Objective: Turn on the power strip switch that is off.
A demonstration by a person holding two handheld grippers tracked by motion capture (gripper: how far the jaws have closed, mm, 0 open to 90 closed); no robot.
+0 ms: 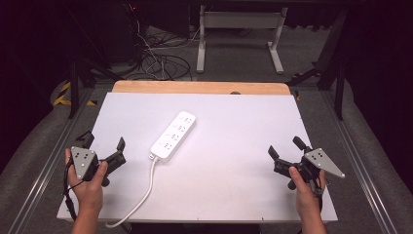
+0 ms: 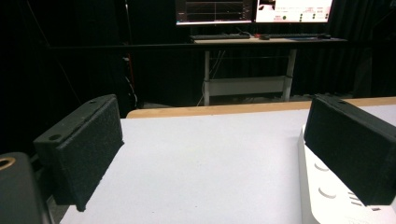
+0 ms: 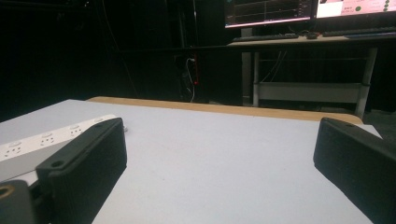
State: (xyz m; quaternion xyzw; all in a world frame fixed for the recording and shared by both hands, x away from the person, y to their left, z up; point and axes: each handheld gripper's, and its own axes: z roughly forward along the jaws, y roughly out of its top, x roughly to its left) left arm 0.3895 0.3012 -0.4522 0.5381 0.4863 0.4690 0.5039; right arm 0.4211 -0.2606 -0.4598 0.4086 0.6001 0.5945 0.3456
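White desk [image 1: 234,161] lay bare around the power strip [image 1: 174,135], left claw [image 1: 104,147] and right claw [image 1: 285,148] both spread apart near its side edges.

Glossy white plastic power strip [image 1: 173,136] on a matt white table [image 1: 243,146] (wooden far edge).

A lab recording bay — black curtains [image 1: 29,58] all round, tangled cables [image 1: 160,63] on the far floor, monitors [image 2: 254,10] showing plots on a far desk [image 2: 266,42].
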